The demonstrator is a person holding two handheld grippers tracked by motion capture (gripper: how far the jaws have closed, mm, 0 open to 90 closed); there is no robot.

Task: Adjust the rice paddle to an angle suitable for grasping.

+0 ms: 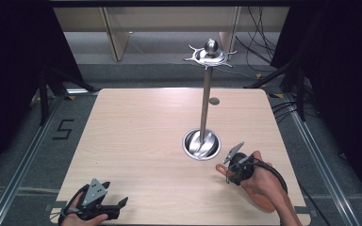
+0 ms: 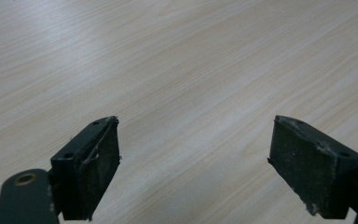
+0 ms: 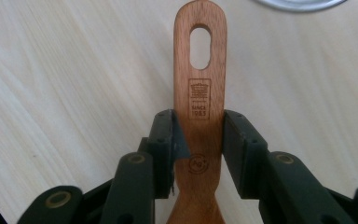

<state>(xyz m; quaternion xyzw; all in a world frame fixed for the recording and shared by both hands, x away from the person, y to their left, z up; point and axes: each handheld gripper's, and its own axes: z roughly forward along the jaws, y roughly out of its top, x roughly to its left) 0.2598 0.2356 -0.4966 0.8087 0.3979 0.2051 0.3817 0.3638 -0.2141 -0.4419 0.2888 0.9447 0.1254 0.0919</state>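
Observation:
A wooden utensil (image 3: 199,93) with a slotted hole in its handle end and a stamped mark is clamped between the pads of my right gripper (image 3: 198,125). From the high view that gripper (image 1: 234,165) sits at the front right of the table, just in front of the stand's round metal base (image 1: 201,143), and the handle end (image 1: 220,168) pokes out to its left. The stand's pole (image 1: 205,103) rises to a hooked metal crown (image 1: 210,54). My left gripper (image 1: 116,193) rests at the front left, its jaws open (image 2: 196,158) over bare wood.
The light wooden table (image 1: 136,127) has a small grey round plug (image 1: 214,100) behind the stand. Dark curtains flank both sides, cables lie on the floor at the back right, and a metal rail (image 1: 23,165) runs along the left.

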